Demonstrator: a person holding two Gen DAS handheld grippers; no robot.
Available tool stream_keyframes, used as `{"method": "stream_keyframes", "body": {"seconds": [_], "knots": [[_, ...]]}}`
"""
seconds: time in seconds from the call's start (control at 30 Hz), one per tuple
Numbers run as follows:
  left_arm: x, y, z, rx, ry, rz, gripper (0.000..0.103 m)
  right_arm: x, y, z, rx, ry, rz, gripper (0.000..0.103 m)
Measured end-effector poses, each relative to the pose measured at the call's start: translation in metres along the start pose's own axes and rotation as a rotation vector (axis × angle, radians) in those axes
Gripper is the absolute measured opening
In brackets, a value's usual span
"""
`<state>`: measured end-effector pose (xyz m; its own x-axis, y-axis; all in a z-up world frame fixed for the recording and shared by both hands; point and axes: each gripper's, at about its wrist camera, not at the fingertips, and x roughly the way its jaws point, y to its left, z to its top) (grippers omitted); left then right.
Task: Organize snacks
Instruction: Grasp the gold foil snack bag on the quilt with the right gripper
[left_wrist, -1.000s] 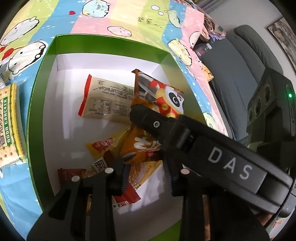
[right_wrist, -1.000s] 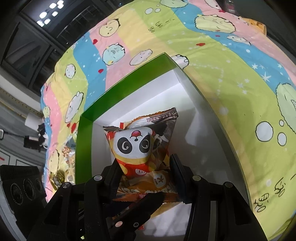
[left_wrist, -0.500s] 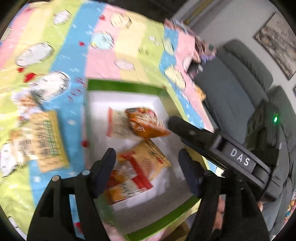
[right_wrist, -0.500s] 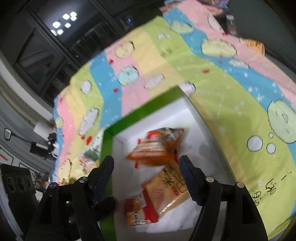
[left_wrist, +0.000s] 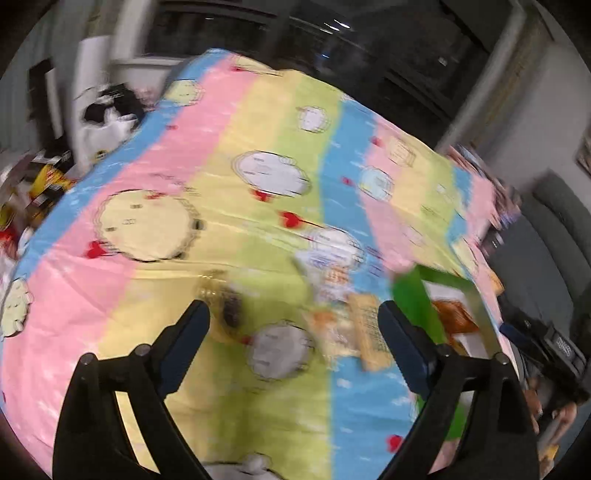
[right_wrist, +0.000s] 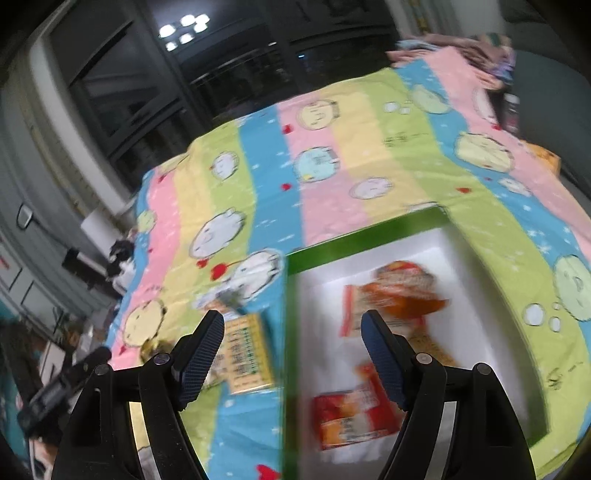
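A green box with a white inside (right_wrist: 295, 332) sits on the striped cartoon cloth and holds several snack packets, among them an orange bag (right_wrist: 406, 295) and a red packet (right_wrist: 351, 417). The box also shows at the right of the left wrist view (left_wrist: 410, 299). A yellow soda cracker pack (right_wrist: 245, 354) lies on the cloth left of the box; it shows in the left wrist view (left_wrist: 369, 336) too. A blurred dark snack (left_wrist: 229, 306) lies near the left finger. My left gripper (left_wrist: 293, 328) is open and empty above the cloth. My right gripper (right_wrist: 293, 339) is open and empty above the box's left wall.
More small packets (right_wrist: 221, 299) lie on the cloth beyond the cracker pack. A grey sofa (left_wrist: 554, 229) stands at the right. Clutter (left_wrist: 40, 173) sits off the table's left side. Dark windows are behind. Both views are motion-blurred.
My right gripper let go of the panda bag in the box and rose, open. My left gripper swung left, away from the box, out over the cloth.
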<state>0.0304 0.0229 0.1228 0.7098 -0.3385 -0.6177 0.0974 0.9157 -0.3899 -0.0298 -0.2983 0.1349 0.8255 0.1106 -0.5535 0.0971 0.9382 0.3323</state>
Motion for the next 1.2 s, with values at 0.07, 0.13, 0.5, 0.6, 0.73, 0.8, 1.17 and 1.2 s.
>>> {"method": "stream_keyframes", "body": {"seconds": [0.07, 0.13, 0.5, 0.6, 0.73, 0.8, 1.17, 1.2], "knots": [[0.003, 0.023, 0.003, -0.051, -0.016, 0.002, 0.095, 0.008, 0.017, -0.005, -0.029, 0.016, 0.017, 0.082], [0.010, 0.043, 0.005, -0.107, -0.019, 0.020, 0.095, 0.019, 0.036, -0.012, -0.060, 0.035, 0.029, 0.086], [0.043, 0.069, 0.006, -0.174, 0.091, 0.091, 0.095, 0.122, 0.133, -0.022, -0.052, 0.384, 0.272, 0.086], [0.056, 0.070, 0.001, -0.154, 0.136, 0.114, 0.094, 0.153, 0.150, -0.025, -0.031, 0.462, 0.299, 0.086], [0.069, 0.068, -0.004, -0.125, 0.186, 0.119, 0.094, 0.187, 0.163, -0.035, 0.009, 0.566, 0.324, 0.086], [0.071, 0.066, -0.005, -0.110, 0.194, 0.135, 0.093, 0.198, 0.170, -0.039, -0.014, 0.597, 0.316, 0.086], [0.092, 0.061, -0.017, -0.097, 0.280, 0.134, 0.071, 0.233, 0.192, -0.059, -0.112, 0.694, 0.332, 0.067], [0.093, 0.061, -0.018, -0.103, 0.285, 0.119, 0.061, 0.234, 0.192, -0.060, -0.109, 0.690, 0.335, 0.066]]}}
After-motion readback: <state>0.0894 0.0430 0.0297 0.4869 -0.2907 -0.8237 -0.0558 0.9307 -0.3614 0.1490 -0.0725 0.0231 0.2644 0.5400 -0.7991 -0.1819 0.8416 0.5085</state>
